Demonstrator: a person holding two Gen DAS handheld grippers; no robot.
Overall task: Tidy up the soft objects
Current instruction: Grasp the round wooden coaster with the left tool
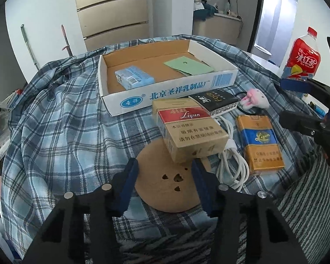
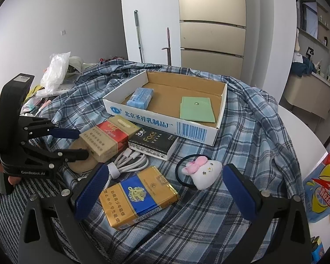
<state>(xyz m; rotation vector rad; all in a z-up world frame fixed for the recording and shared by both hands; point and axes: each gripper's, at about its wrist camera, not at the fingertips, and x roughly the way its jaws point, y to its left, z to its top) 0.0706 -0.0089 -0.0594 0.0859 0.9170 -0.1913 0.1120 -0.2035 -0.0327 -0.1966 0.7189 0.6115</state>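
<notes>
Box [image 2: 211, 135]: holds blue tissue pack [image 2: 140, 97] and green pouch [image 2: 197, 109]; bare floor between. Plush hair tie [image 2: 203, 171]: on plaid cloth [image 2: 253, 154], before box. Left claw [image 1: 165, 176]: wide, empty. Right claw [image 2: 165, 189]: wide, empty.

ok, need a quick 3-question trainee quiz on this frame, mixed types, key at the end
1. True or false: the blue tissue pack lies inside the cardboard box.
2. Multiple choice: what does the red Liqun cigarette pack partly rest on? A) the green envelope B) the round wooden disc C) the iced tea bottle
3. Fill in: the bunny plush is attached to a black ____.

Key
1. True. It lies beside the green envelope on the box floor.
2. B. The round wooden disc sits under its near end, between the fingers of the left gripper, whose jaws are open.
3. Hair tie. It lies ahead of the right gripper, also open.
</notes>
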